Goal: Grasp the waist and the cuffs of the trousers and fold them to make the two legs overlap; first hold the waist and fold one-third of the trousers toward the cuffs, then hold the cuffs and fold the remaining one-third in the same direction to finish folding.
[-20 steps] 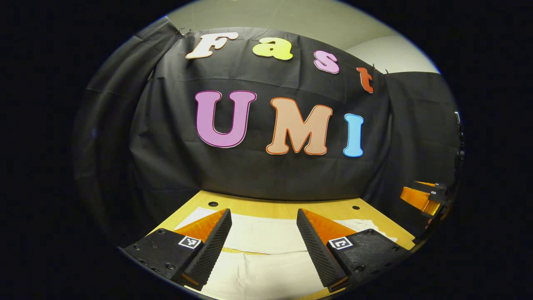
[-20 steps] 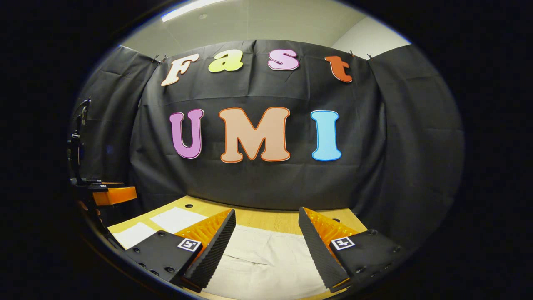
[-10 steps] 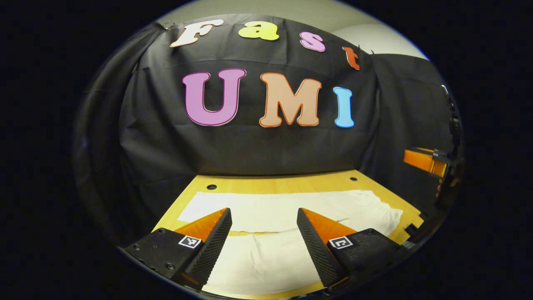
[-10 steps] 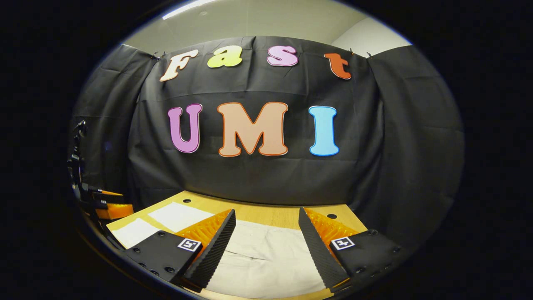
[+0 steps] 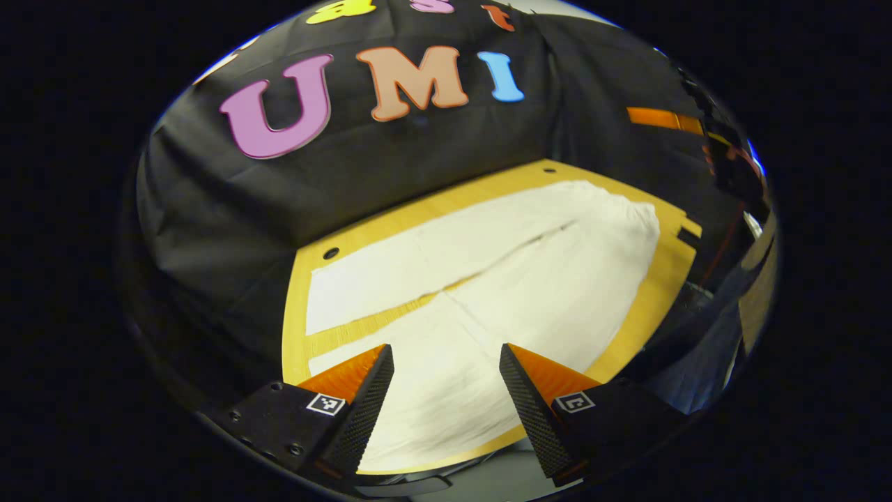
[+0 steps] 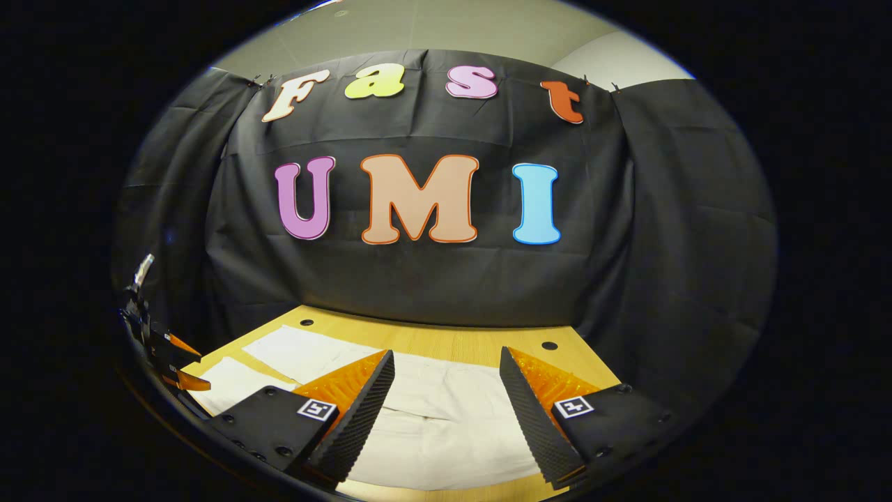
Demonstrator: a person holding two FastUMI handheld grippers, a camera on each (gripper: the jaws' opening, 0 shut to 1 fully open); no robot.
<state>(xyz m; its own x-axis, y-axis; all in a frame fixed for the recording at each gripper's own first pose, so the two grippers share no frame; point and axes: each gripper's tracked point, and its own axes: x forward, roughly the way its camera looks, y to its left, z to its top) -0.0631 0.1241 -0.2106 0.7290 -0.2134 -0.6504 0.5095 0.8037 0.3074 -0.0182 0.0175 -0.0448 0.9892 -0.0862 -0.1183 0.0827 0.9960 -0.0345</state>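
The tabletop (image 5: 296, 293) is pale wood with small dark holes near its far edge, set against the booth's black cloth wall. Most of it is covered by the trousers (image 5: 529, 279), white or cream and spread flat, both legs side by side with a narrow strip of wood showing between them toward the cuffs. In the left gripper view the waist lies to the right and the cuffs to the left, the fabric smooth apart from faint creases along the inner seam. The near leg's cuff end runs behind the left gripper (image 5: 446, 390), so that edge is hidden. In the right gripper view the trousers (image 6: 446, 425) lie under the right gripper (image 6: 446, 404), the waist end cut off at the bottom.

Both grippers hang above the cloth with jaws wide apart, holding nothing. The right gripper (image 5: 662, 118) also appears at the upper right edge of the left gripper view, blurred and partly cut off. The left gripper (image 6: 178, 362) sits at the far left of the right gripper view, too small to make out well.
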